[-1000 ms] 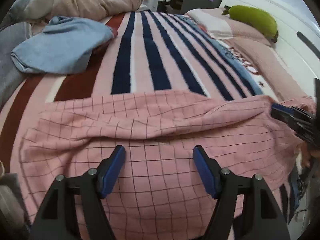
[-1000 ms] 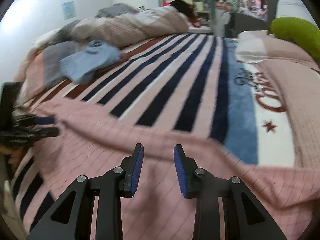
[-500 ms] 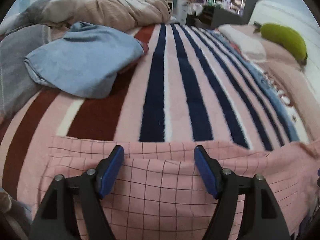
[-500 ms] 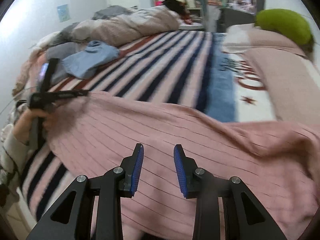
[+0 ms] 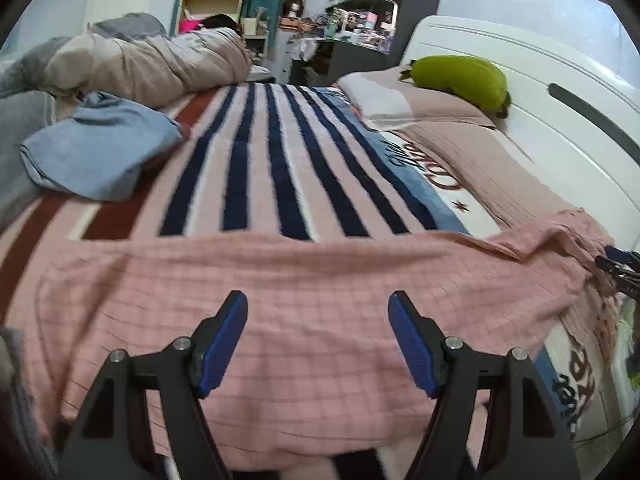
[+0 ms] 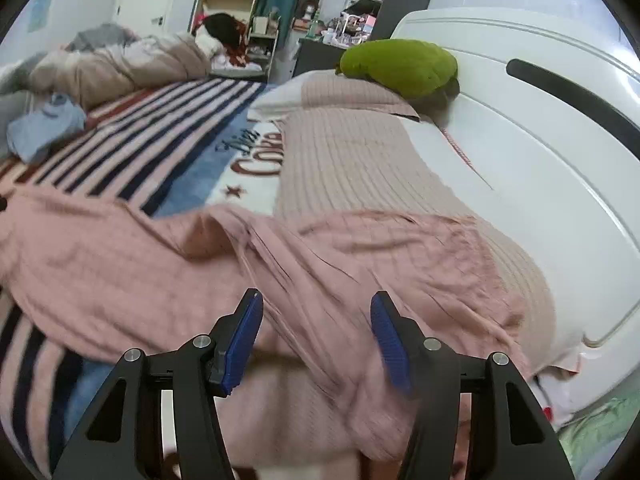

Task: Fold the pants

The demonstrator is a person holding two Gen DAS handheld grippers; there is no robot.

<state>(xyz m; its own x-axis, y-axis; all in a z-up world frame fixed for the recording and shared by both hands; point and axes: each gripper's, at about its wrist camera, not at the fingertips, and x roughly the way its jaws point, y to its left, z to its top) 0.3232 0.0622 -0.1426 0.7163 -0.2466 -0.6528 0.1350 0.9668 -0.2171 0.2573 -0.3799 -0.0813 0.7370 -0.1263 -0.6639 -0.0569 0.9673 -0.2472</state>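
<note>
The pink checked pants (image 5: 304,280) lie spread across the near edge of the striped bed; they also show in the right wrist view (image 6: 320,256), bunched and wrinkled toward the pillow end. My left gripper (image 5: 318,340) is open and empty, hovering just above the flat part of the pants. My right gripper (image 6: 316,340) is open and empty above the bunched end. The right gripper's tip shows at the far right edge of the left wrist view (image 5: 620,268), beside the pants' end.
A striped blanket (image 5: 272,168) covers the bed. A blue garment (image 5: 96,152) and a beige duvet (image 5: 148,68) lie at the far left. A beige pillow (image 6: 360,168) with a green plush (image 6: 400,66) sits against the white headboard (image 6: 540,140).
My right gripper has opened from nearly shut and swung toward the pillow end of the pants. My left gripper stayed open and pulled back, so more of the pants shows under it.
</note>
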